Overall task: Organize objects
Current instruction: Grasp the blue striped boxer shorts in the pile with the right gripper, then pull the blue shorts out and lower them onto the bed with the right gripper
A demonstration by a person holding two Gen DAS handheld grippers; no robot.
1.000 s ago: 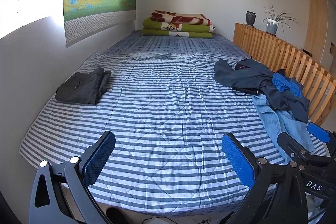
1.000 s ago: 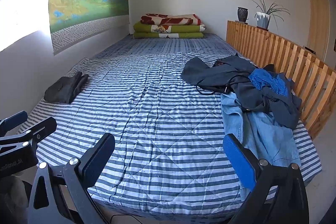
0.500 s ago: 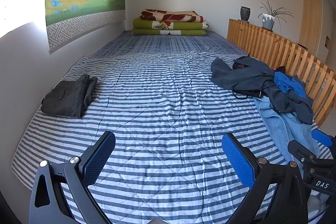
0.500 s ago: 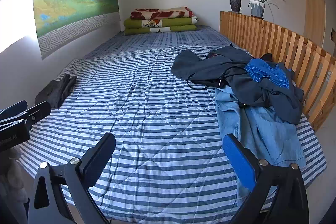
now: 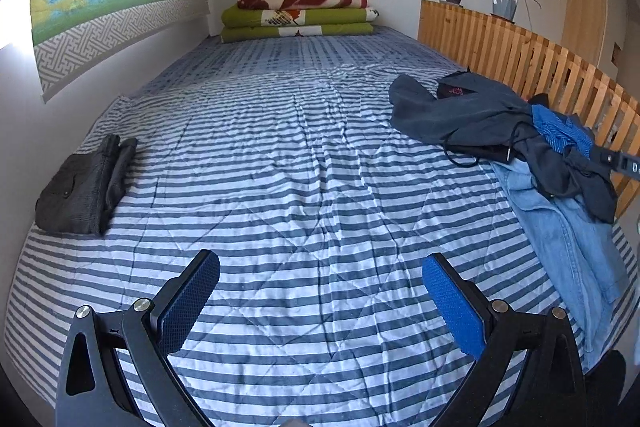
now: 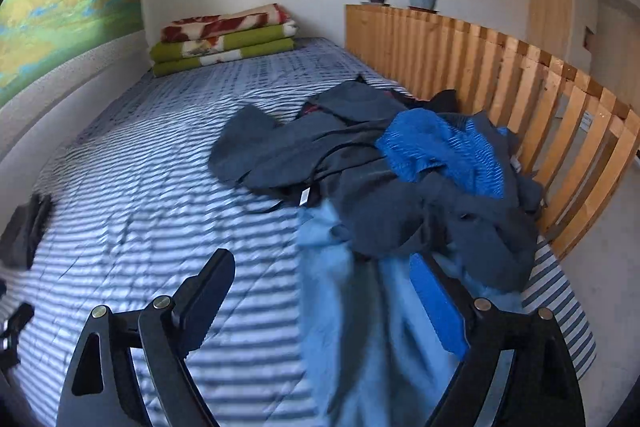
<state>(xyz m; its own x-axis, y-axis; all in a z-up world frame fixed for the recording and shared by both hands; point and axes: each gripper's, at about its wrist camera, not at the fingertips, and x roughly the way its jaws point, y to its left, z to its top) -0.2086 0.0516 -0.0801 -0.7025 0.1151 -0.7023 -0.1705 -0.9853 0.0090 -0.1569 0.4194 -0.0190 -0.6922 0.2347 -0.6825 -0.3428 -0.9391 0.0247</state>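
Your left gripper [image 5: 320, 291] hangs over the near middle of the striped bed [image 5: 288, 155] with its jaws spread wide and nothing between them. Your right gripper [image 6: 324, 287] is also spread wide, holding nothing, and points at the heap of clothes [image 6: 400, 179] lying against the wooden slatted rail [image 6: 520, 75]: a light blue denim piece [image 6: 360, 327] nearest you, a dark navy garment [image 6: 332, 143] over it, a bright blue one [image 6: 444, 147] on top (the right view is blurred). Well apart, at the bed's left edge, sits a folded dark grey garment [image 5: 84, 187]. Folded blankets [image 5: 300, 15] are stacked at the far end.
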